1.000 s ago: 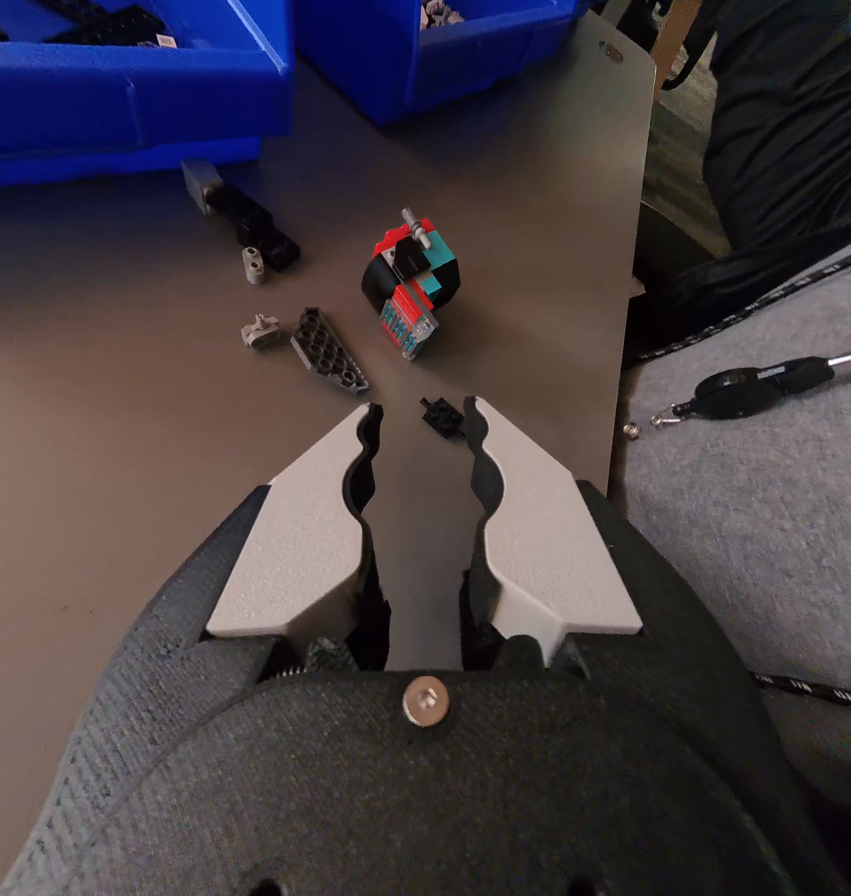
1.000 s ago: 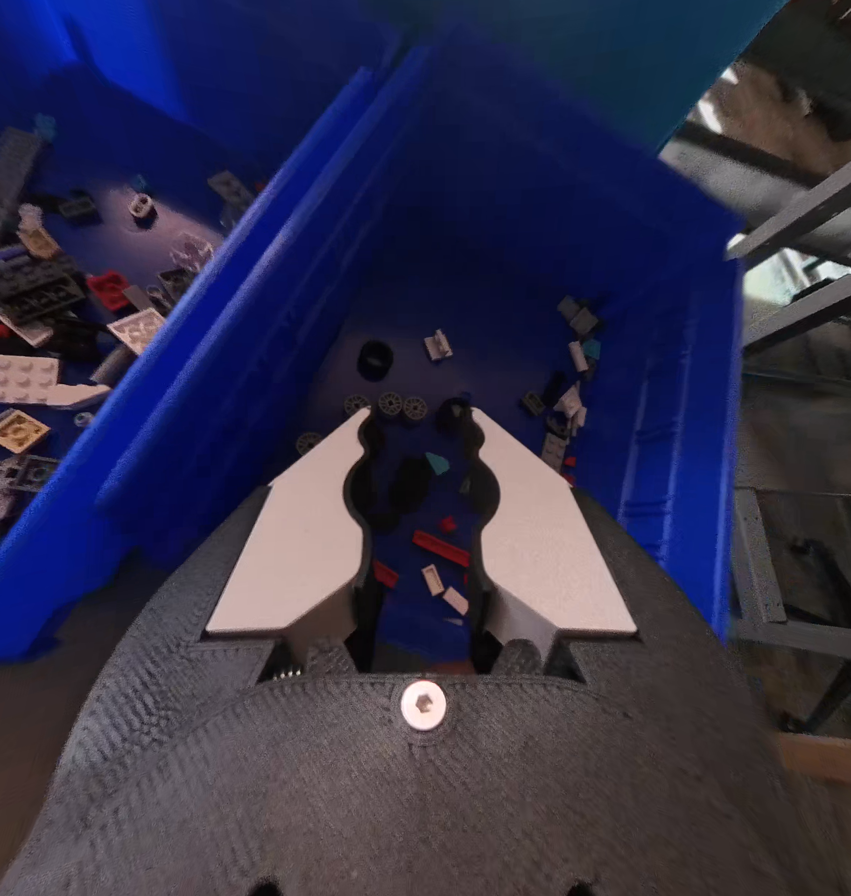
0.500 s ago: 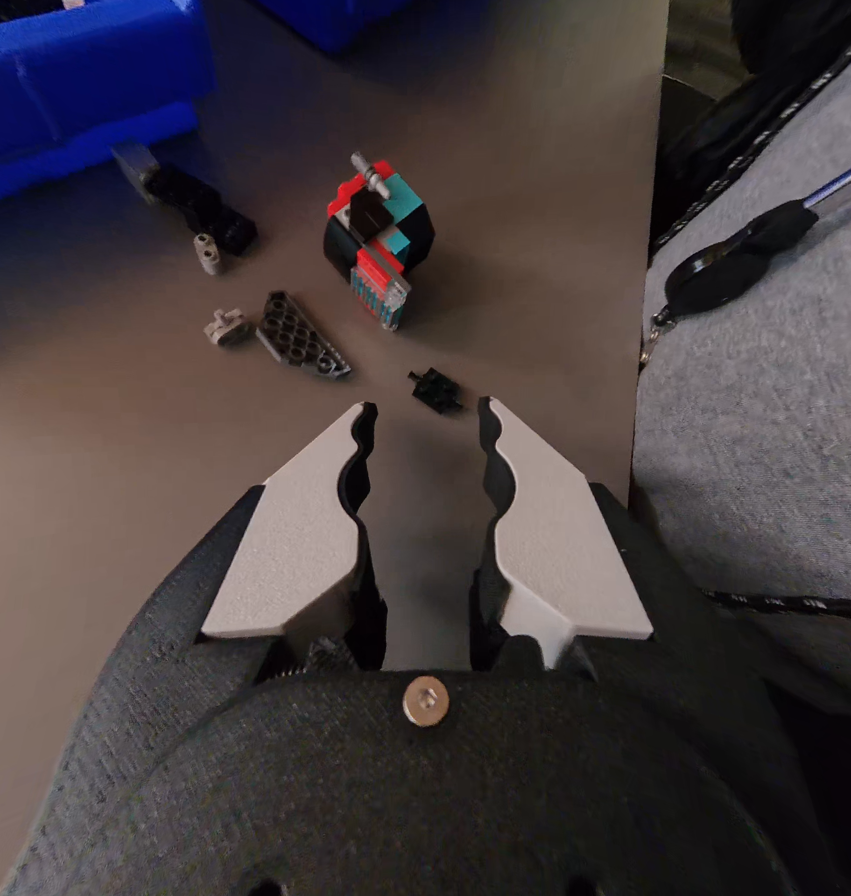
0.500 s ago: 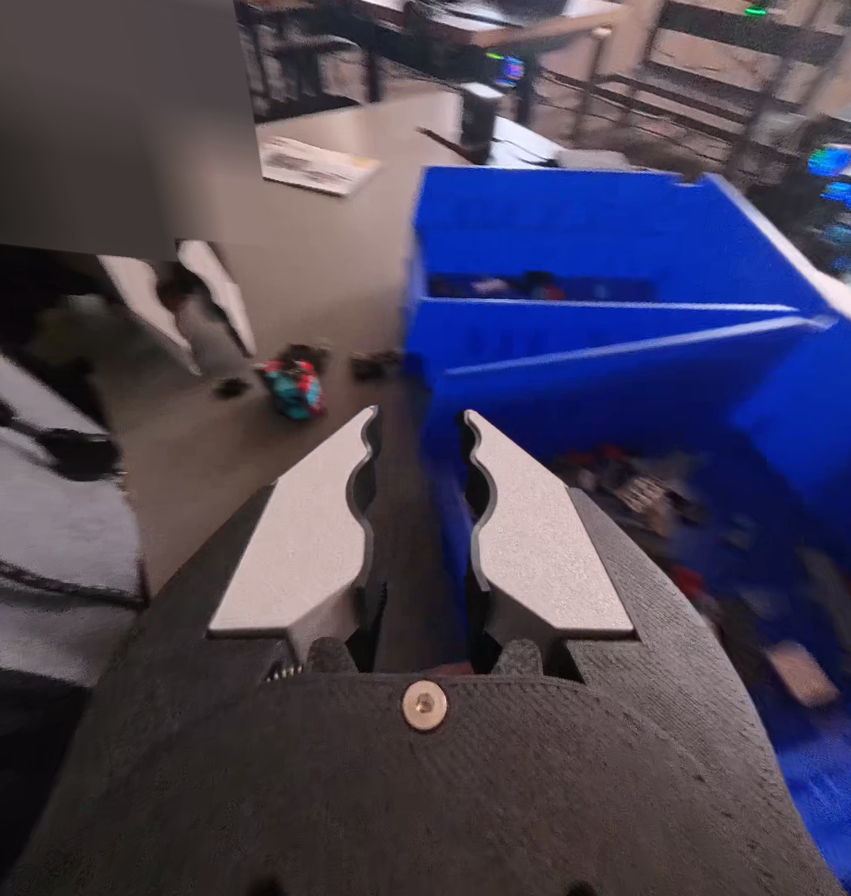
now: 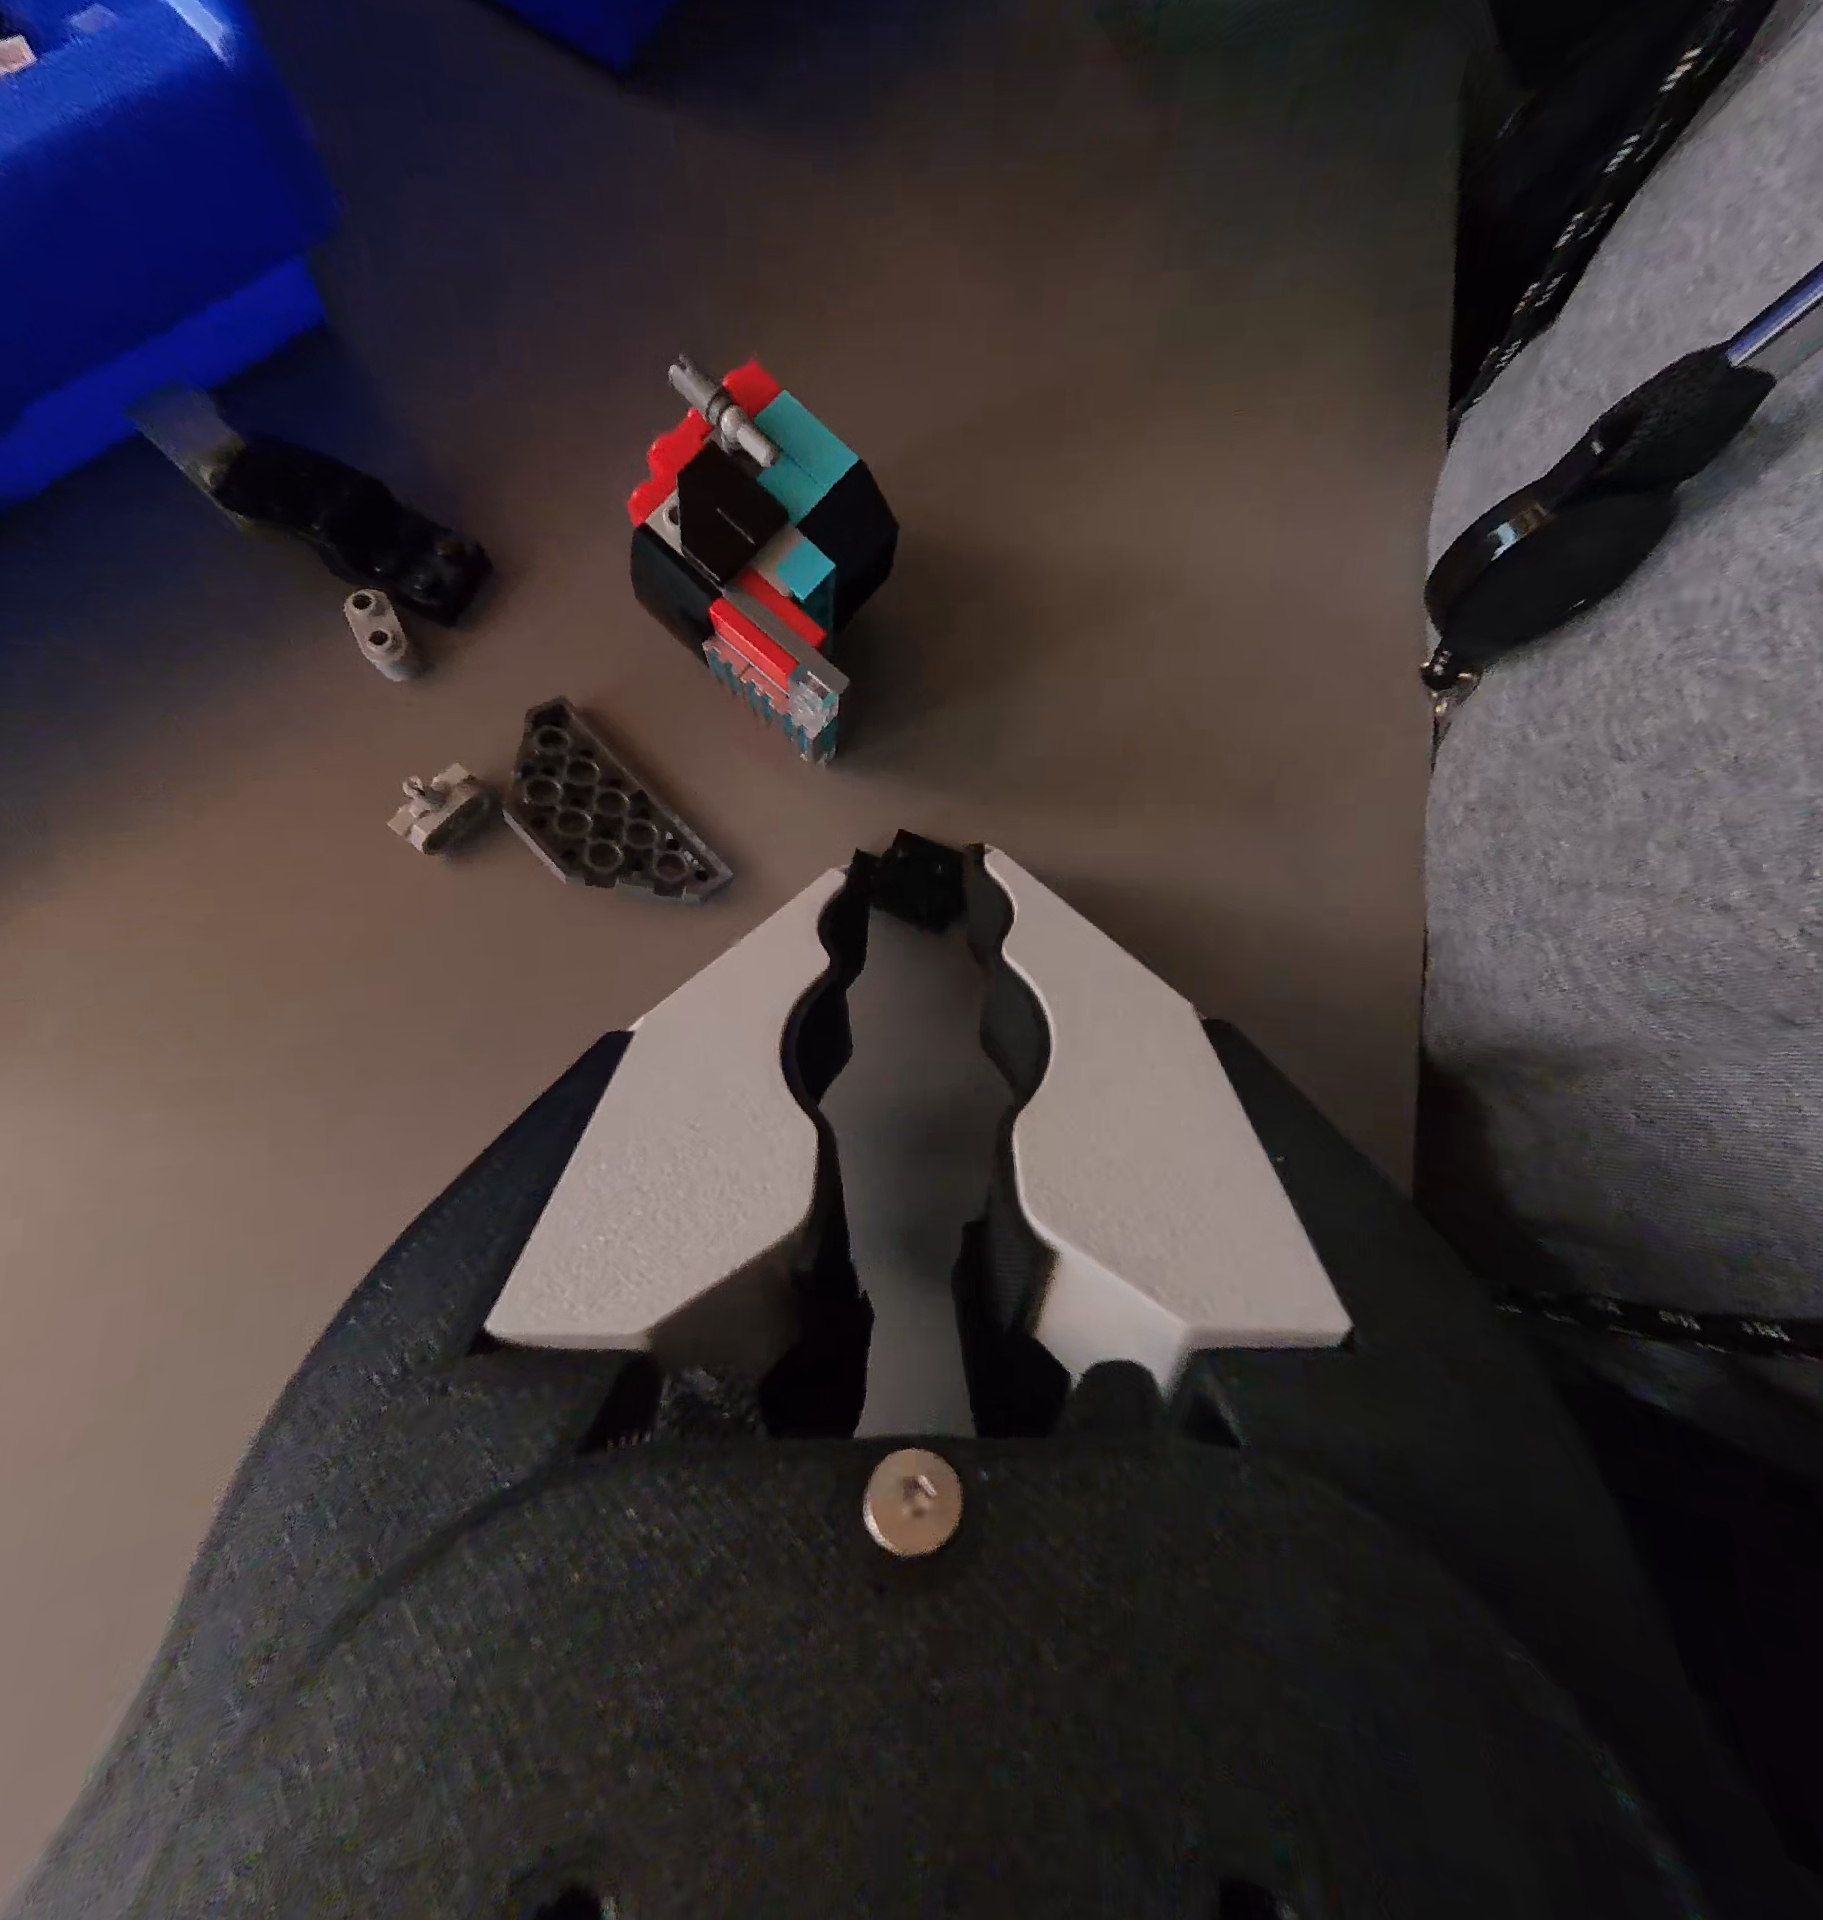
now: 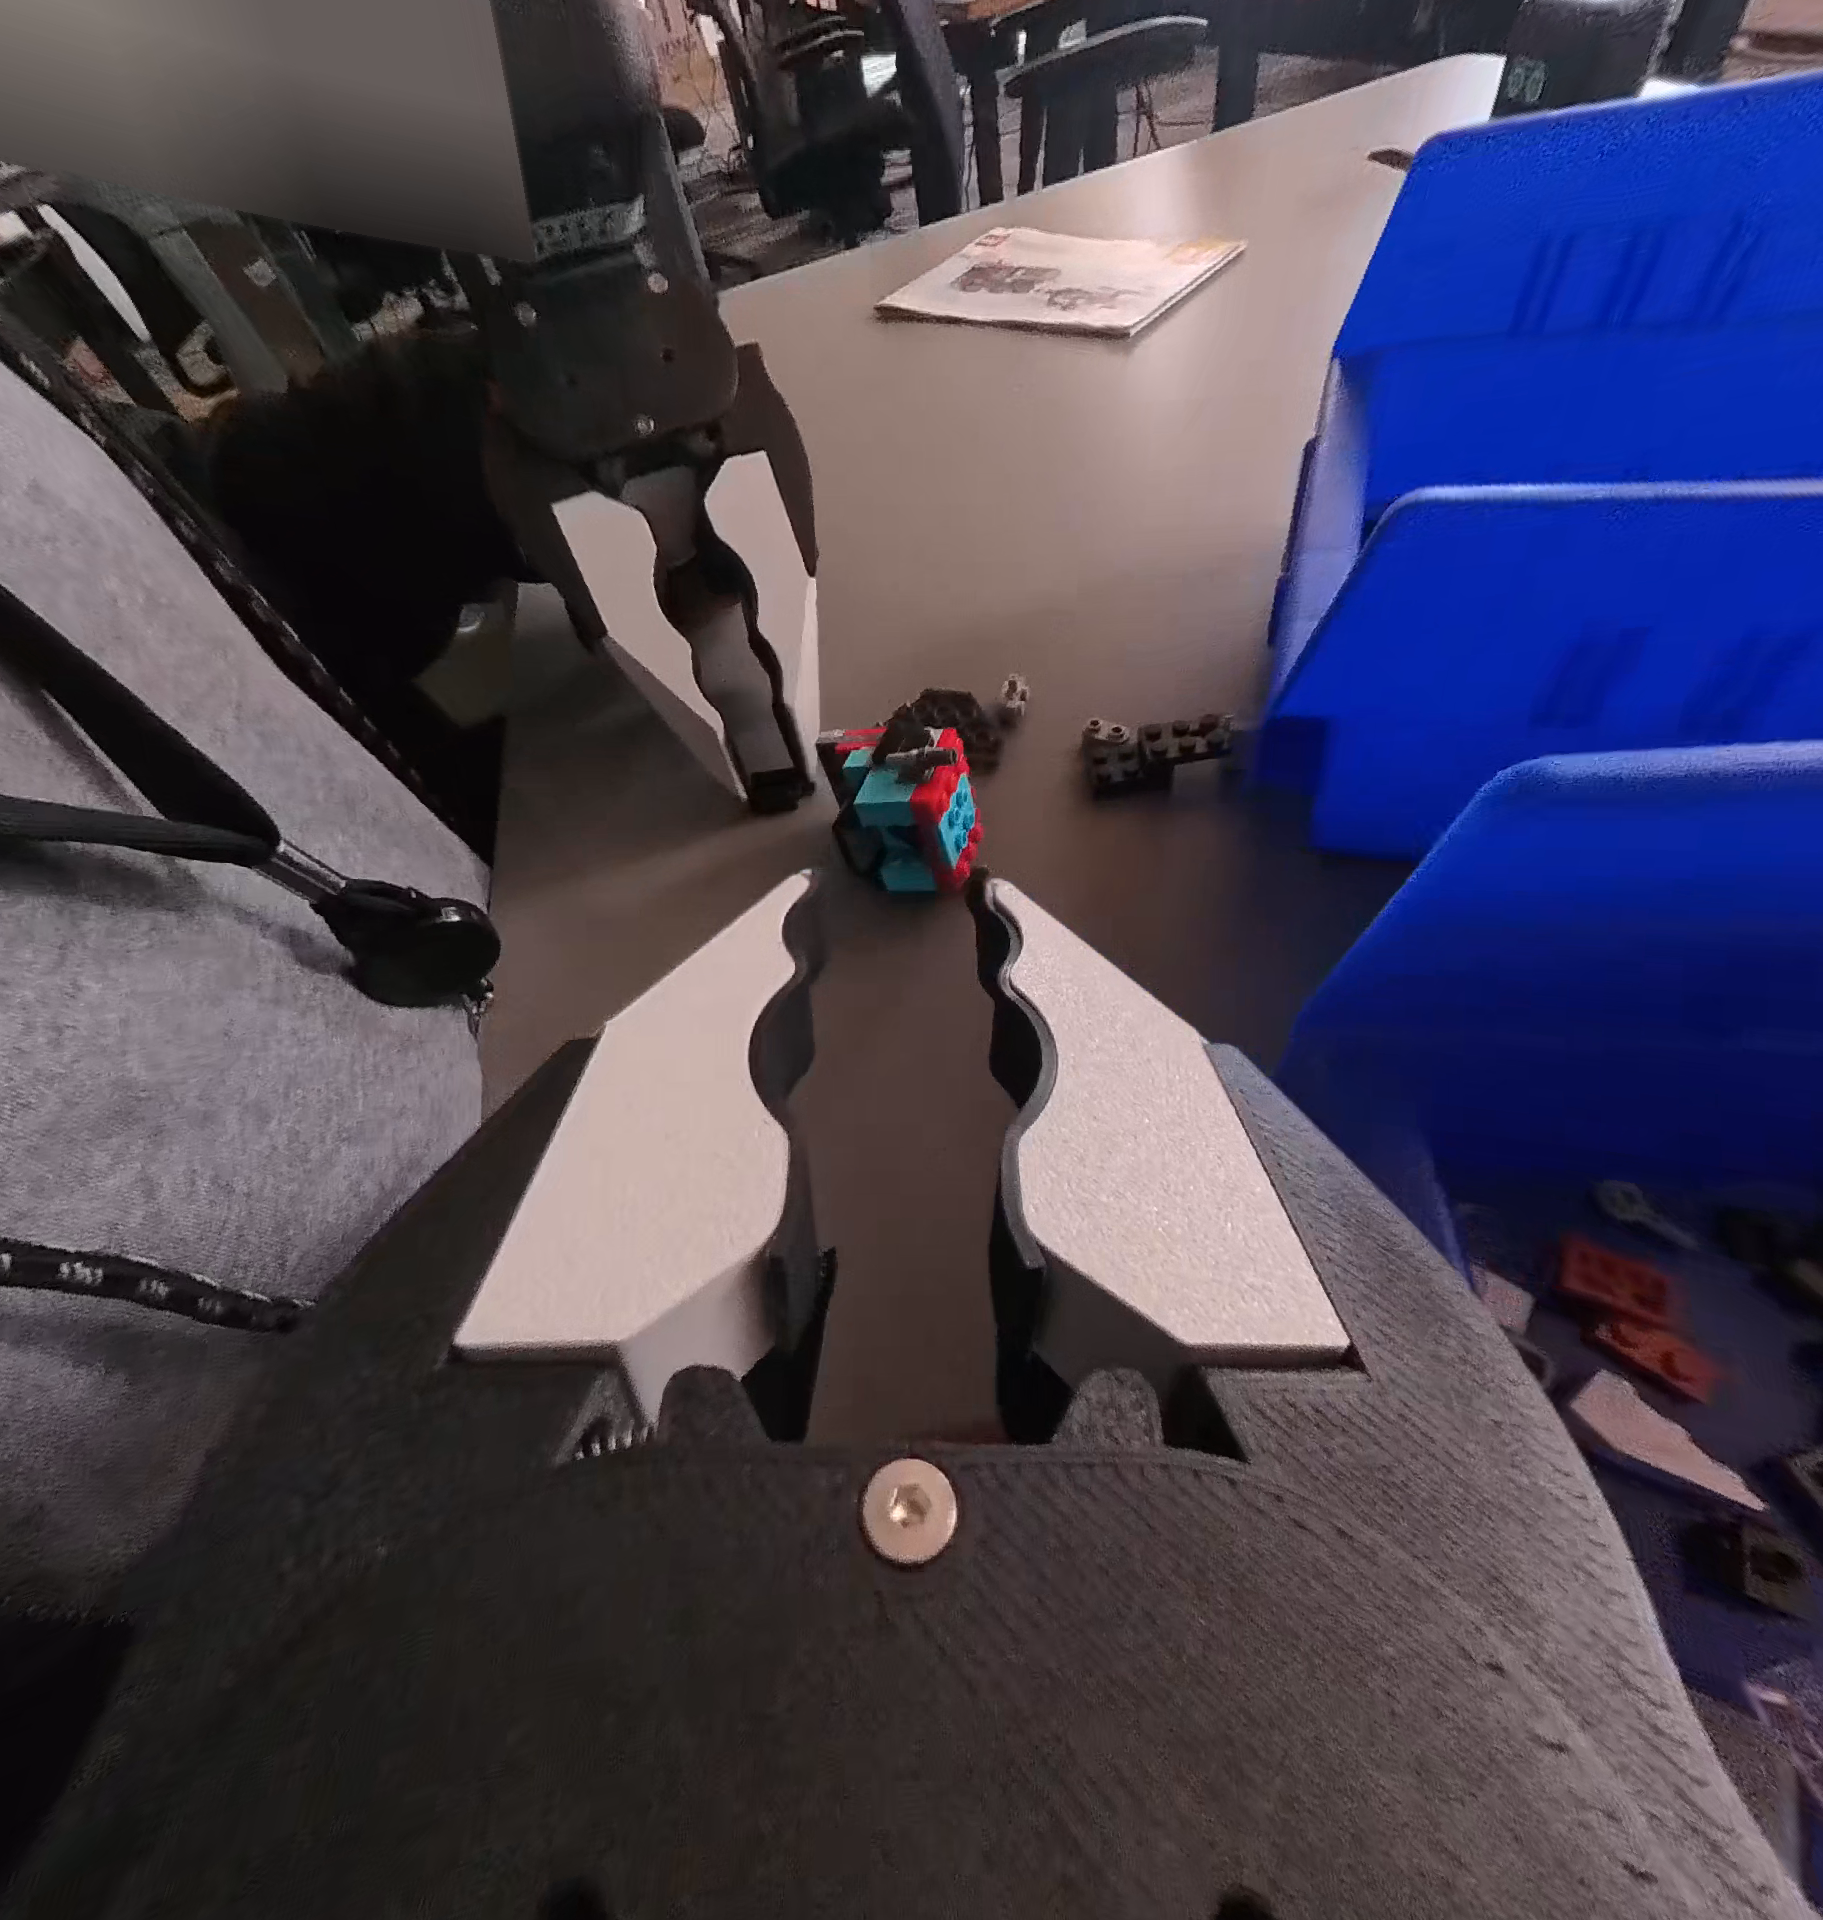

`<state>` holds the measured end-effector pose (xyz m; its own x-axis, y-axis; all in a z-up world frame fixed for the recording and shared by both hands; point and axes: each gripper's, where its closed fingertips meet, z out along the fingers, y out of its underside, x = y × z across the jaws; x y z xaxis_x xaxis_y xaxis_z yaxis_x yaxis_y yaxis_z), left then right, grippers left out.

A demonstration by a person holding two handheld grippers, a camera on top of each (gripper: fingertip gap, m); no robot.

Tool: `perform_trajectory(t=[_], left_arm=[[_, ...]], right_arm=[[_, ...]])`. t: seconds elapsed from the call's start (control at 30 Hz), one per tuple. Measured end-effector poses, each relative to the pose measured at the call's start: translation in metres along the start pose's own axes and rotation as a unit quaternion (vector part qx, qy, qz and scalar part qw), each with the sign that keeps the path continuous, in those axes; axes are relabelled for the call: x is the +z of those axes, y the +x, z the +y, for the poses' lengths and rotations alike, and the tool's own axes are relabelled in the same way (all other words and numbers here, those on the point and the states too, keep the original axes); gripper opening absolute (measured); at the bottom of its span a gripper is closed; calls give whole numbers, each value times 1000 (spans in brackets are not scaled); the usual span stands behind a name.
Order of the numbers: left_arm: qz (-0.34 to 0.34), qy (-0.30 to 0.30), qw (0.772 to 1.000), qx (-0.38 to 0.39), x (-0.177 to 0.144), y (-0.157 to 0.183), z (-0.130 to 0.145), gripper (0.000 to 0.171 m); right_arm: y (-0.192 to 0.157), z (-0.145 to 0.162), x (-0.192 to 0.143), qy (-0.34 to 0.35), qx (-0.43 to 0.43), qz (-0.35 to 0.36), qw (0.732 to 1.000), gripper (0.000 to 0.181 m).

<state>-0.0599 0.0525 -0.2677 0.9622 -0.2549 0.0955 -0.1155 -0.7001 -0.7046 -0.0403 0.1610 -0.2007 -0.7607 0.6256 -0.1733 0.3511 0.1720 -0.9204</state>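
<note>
My left gripper points down at the brown table and is shut on a small black brick piece at its fingertips. It also shows in the right wrist view, tips on the table. A small build of red, teal and black bricks stands just beyond it. My right gripper is open and empty, low over the table, its tips just short of the same build.
A dark grey wedge plate, a small grey piece, a grey connector and a black brick assembly lie left of the build. Blue bins line the right side. A booklet lies farther back. A person's grey garment borders the table edge. The left gripper's tips are roughly 12 centimeters from the right gripper's.
My left gripper has moved forward and closed on the small black piece. My right gripper has swung out of the blue bin and now faces the table and the build.
</note>
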Motion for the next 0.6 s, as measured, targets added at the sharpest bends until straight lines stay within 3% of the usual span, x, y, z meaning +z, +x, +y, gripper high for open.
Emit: perform_trajectory(t=[0.17,0.3,0.47,0.6], left_arm=[[13,-2,1000,-15,-5,1,-2,20],[26,71,997,-23,-29,-1,-39,19],[41,184,982,15,-53,-15,-141,20],[79,233,969,39,-40,-24,-244,19]], right_arm=[[-4,7,1,-3,-3,-4,1000,29],[-5,6,-3,12,5,-2,1000,29],[-1,5,-4,19,16,9,1000,28],[1,4,-6,26,23,18,999,28]])
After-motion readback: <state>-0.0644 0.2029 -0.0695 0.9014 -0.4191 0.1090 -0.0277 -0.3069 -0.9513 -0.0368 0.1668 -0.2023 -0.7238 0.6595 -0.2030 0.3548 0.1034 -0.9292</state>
